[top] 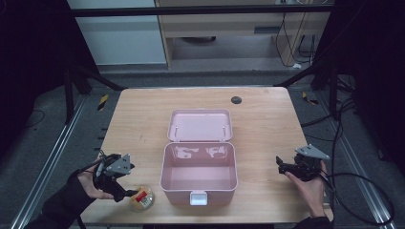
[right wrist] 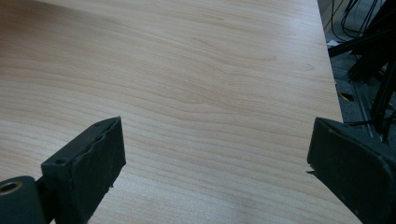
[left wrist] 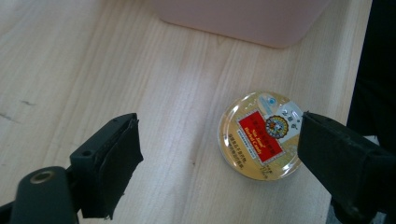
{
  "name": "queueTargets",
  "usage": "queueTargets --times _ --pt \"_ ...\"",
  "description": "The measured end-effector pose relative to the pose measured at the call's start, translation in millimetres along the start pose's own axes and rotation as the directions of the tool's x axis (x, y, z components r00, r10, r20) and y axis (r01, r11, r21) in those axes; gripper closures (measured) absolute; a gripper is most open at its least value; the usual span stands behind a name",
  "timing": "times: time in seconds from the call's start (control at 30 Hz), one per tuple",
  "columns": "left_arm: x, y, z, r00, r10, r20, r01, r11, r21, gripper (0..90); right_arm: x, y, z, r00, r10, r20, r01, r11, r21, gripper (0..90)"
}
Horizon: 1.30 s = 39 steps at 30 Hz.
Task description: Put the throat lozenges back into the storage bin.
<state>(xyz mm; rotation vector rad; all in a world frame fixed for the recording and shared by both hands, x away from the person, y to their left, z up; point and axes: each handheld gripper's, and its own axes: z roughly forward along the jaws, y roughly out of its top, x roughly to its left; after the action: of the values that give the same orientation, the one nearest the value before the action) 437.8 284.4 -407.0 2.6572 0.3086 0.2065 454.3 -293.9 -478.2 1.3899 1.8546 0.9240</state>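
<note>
A pink box (top: 198,174) with its lid (top: 200,125) swung back stands open at the table's middle; its inside looks bare. A round gold tin with a red label (top: 142,198) (left wrist: 260,135) lies flat near the front edge, left of the box. My left gripper (top: 125,190) (left wrist: 219,149) hovers just left of the tin, jaws wide apart, the tin lying between them nearer one jaw. My right gripper (top: 282,167) (right wrist: 215,154) sits at the table's right side, open over bare wood.
The wooden table (top: 143,114) has a dark round grommet (top: 236,99) at the back right. Cables (top: 363,191) trail off the right edge. The table's front edge runs close to the tin.
</note>
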Motion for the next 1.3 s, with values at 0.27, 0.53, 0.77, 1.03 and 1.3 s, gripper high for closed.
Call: queueTargets --times 0.27,0.53,0.77,1.03,1.3 --pt "-8.8 -0.2 9.9 0.9992 0.027 0.031 -0.028 0.9994 0.023 9.9 1.6 -0.5 1.8 0.9999 -0.006 -0.008 0.006 1.000 0.014 4.4" --pt "-14.2 0.7 23.7 0.9958 0.053 0.074 -0.058 0.9960 0.068 8.7 2.3 -0.9 3.3 0.9999 -0.013 -0.009 0.014 1.000 0.024 3.7" --pt "-16.0 1.7 34.6 0.9927 0.068 0.100 -0.078 0.9927 0.092 8.4 2.8 -1.3 4.1 0.9998 -0.018 -0.011 0.018 0.999 0.034 3.4" --pt "-18.7 1.6 44.0 0.9893 0.081 0.121 -0.096 0.9880 0.121 8.6 3.4 -1.8 5.4 0.9995 -0.029 -0.010 0.030 0.999 0.039 3.1" --pt "-20.0 2.5 50.7 0.9875 0.094 0.127 -0.112 0.9838 0.140 7.6 4.3 -2.1 6.1 0.9995 -0.030 -0.011 0.031 0.998 0.047 2.9"
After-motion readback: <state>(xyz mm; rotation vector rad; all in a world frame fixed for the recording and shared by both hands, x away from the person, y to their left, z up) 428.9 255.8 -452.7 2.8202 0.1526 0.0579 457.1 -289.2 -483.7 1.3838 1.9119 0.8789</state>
